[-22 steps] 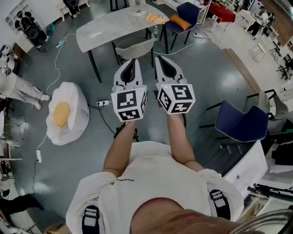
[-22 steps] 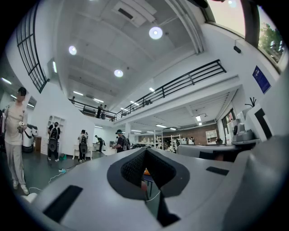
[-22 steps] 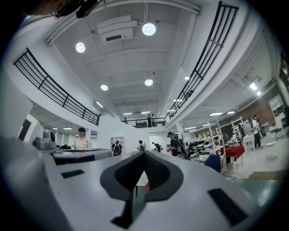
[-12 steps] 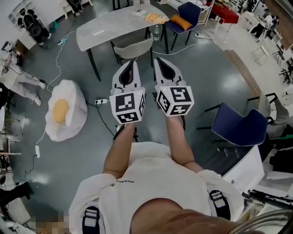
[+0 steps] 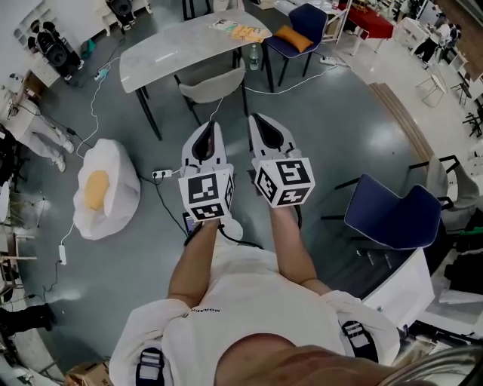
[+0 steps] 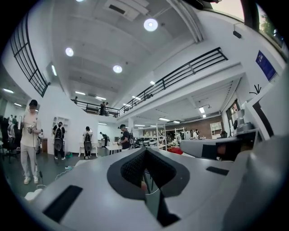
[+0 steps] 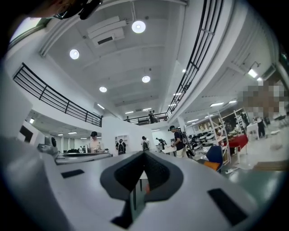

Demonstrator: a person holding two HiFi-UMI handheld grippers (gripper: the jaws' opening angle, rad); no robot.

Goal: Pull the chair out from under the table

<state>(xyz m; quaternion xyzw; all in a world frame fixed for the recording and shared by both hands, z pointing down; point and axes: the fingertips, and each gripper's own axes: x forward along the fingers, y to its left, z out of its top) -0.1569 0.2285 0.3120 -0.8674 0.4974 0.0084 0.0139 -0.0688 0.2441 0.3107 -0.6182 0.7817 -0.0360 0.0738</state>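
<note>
- Left gripper: points level and away from the body over the grey floor, with jaws pressed together and nothing between them; reads the same in the left gripper view.
- Right gripper: lies just beside the left one and parallel to it, also level, with jaws fully together and empty; shows as a thin seam in the right gripper view.
- Chair: stands pushed in under the near edge of the table, grey backrest facing the grippers, seat mostly hidden beneath the top; sits ahead of both grippers' tips and apart from them, touched by neither.
- Table: carries printed papers near its far right corner.
- Blue chair: stands well off to the right, turned away from the table.
- Second blue chair: holds an orange cushion, beyond the table's right end.
- Egg-shaped beanbag: lies on the floor to the left, with a white power strip between it and the left gripper.
</note>
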